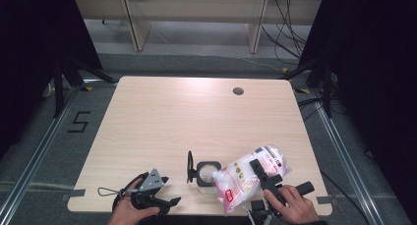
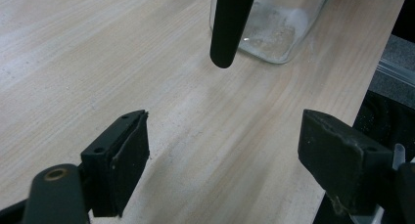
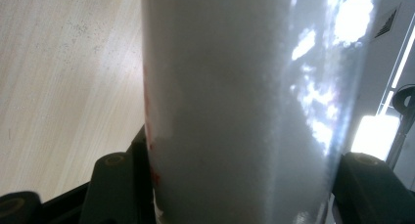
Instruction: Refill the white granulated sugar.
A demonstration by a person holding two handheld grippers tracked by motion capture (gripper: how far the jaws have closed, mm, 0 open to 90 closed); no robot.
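Note:
A clear glass jar (image 1: 206,177) stands near the table's front edge, its black hinged lid (image 1: 190,167) swung open to the left. My right gripper (image 1: 263,175) is shut on a plastic bag of white grains with red print (image 1: 243,181). The bag is tilted left, with its corner at the jar's mouth. In the right gripper view the bag (image 3: 244,101) sits between both jaws. My left gripper (image 1: 169,190) rests open at the front left, nothing in it. In the left gripper view its pads (image 2: 122,155) stand wide apart, facing the jar (image 2: 279,28) and the lid (image 2: 229,23). A thin layer of white grains lies in the jar.
A round cable hole (image 1: 238,91) sits at the table's far right. A thin wire loop (image 1: 105,191) lies left of the left hand. The light wooden tabletop (image 1: 196,122) stretches beyond the jar. A "5" mark (image 1: 78,121) is on the floor at left.

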